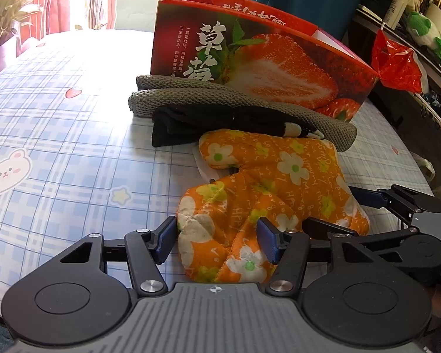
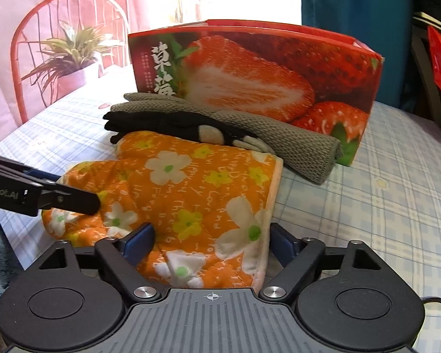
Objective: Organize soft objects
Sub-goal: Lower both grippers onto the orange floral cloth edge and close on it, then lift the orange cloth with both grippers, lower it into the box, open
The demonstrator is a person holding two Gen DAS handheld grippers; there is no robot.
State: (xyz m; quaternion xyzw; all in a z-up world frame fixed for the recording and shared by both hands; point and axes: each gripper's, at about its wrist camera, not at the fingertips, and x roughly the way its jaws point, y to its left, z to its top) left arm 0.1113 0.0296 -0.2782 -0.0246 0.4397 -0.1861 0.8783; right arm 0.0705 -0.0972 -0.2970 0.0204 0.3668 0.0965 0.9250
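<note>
An orange flowered oven mitt (image 1: 267,182) lies on the checked tablecloth; it also shows in the right wrist view (image 2: 191,194). My left gripper (image 1: 217,239) is open, its blue pads either side of the mitt's fingertip end. My right gripper (image 2: 211,245) is open around the mitt's cuff end. A black glove (image 1: 208,123) and a grey knitted glove (image 1: 220,97) lie behind the mitt, against a red strawberry box (image 1: 264,61). The box (image 2: 250,79), black glove (image 2: 167,126) and grey glove (image 2: 279,141) also show in the right wrist view.
The tablecloth (image 1: 58,135) stretches left of the pile. A red plastic bag (image 1: 397,64) and cluttered shelves stand at the right. A red chair (image 2: 67,44) and potted plant (image 2: 73,58) stand beyond the table's far left.
</note>
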